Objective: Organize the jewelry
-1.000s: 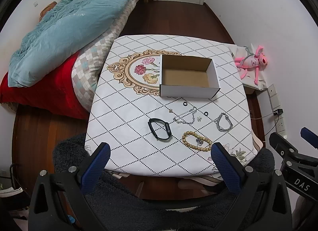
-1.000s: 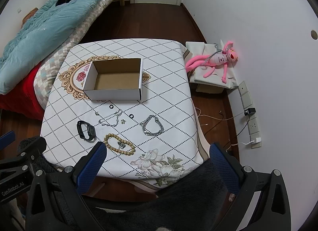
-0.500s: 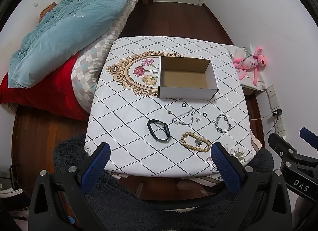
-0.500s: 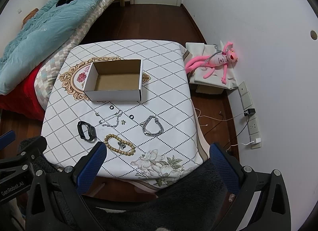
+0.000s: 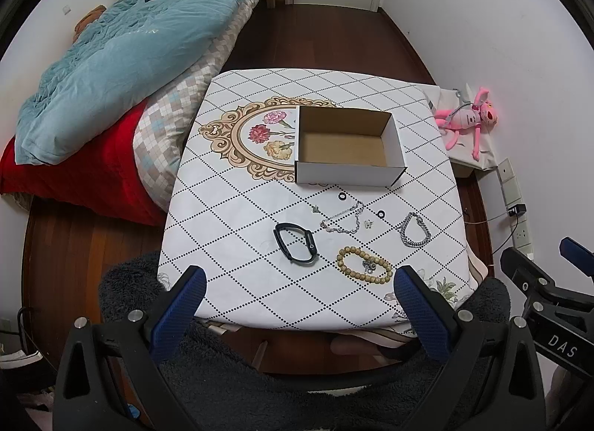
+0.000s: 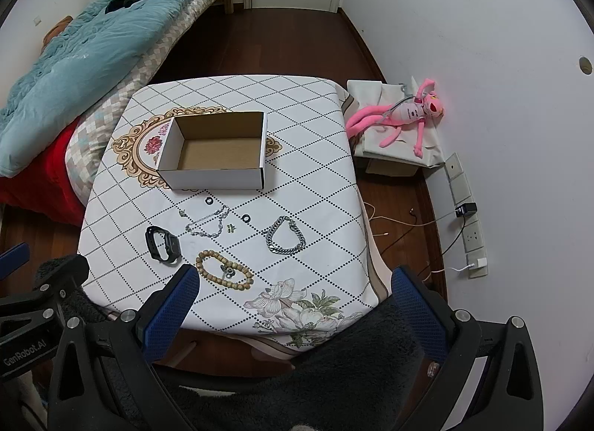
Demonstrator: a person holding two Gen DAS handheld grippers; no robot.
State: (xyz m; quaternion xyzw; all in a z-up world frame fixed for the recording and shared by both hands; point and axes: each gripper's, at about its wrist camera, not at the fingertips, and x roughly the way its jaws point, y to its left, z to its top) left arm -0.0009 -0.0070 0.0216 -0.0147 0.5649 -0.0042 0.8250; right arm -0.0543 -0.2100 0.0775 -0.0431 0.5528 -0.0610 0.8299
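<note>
Little has changed since a second ago: the cardboard box (image 5: 349, 150) is seen marginally closer. Nothing has been picked up; the left gripper (image 5: 297, 286) and right gripper (image 6: 295, 288) are held spread and empty, and the jewelry lies nearer than the box.

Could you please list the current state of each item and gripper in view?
Cardboard box: open, empty.
Black wristband: flat on table.
Wooden bead bracelet: on table.
Silver chain bracelet: on table.
Thin silver chain: loose on table.
Left gripper: open, empty.
Right gripper: open, empty.
</note>
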